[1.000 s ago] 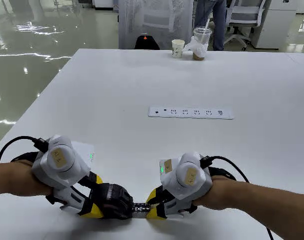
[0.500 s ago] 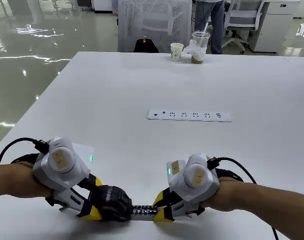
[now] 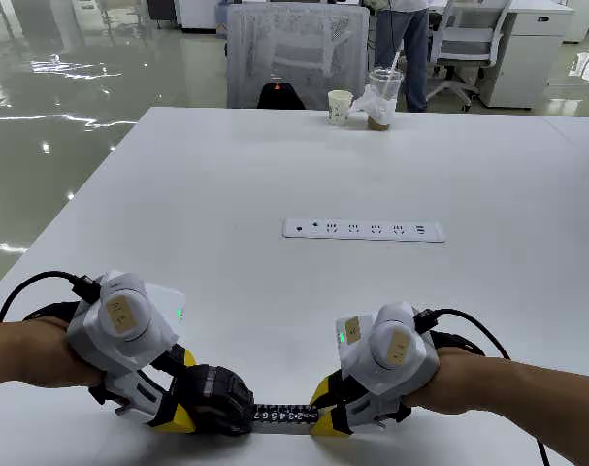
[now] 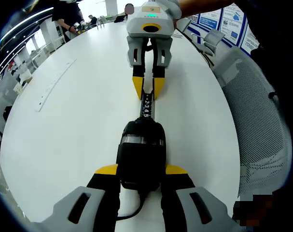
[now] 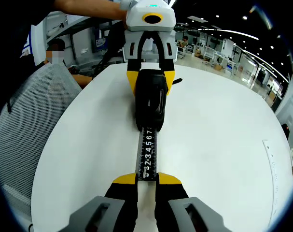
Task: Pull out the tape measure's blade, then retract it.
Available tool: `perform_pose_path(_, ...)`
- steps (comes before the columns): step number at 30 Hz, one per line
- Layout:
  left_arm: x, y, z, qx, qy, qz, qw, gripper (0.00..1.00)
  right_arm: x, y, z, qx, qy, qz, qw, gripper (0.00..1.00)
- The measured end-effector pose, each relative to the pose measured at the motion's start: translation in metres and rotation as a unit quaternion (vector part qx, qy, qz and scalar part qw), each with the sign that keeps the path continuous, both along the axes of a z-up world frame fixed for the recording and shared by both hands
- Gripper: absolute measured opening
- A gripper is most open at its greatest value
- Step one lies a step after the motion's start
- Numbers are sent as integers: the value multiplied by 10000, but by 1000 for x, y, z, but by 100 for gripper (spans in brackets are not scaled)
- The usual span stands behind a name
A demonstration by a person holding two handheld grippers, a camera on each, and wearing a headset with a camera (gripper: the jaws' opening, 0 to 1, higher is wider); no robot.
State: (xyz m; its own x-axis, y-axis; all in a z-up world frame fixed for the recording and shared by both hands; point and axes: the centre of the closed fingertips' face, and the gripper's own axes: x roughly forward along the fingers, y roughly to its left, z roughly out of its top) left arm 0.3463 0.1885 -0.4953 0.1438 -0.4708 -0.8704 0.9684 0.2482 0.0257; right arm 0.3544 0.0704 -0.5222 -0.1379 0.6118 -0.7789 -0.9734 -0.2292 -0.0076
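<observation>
Left gripper [image 3: 189, 388], lower left in the head view, clamps the black tape measure [image 3: 221, 396]. Right gripper [image 3: 325, 412], bottom centre, pinches the blade [image 3: 286, 416] end; a short numbered length spans between them by the table [image 3: 275, 175] edge.

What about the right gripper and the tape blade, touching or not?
Touching. In the right gripper view the right gripper clamps the blade.

The left forearm [image 3: 22, 351] and right forearm [image 3: 532, 398] reach in over the near edge of the tabletop [image 3: 275, 165]. The left gripper [image 3: 186, 386] is clamped on the tape measure case [image 3: 219, 396]. Facing it, the right gripper [image 3: 324, 412] pinches the blade [image 3: 284, 416].
</observation>
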Motion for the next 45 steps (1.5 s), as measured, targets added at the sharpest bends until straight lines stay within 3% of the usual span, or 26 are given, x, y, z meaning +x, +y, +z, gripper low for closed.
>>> perform_pose_path(21,0,1,0,141,23,-19,9999,26,3,-26,2,-142,-30,-37,9999,9)
perform_pose_path(45,-1,2,0,160,39,1,9999,26,7,-58,1,-326,-63,-119,9994,9)
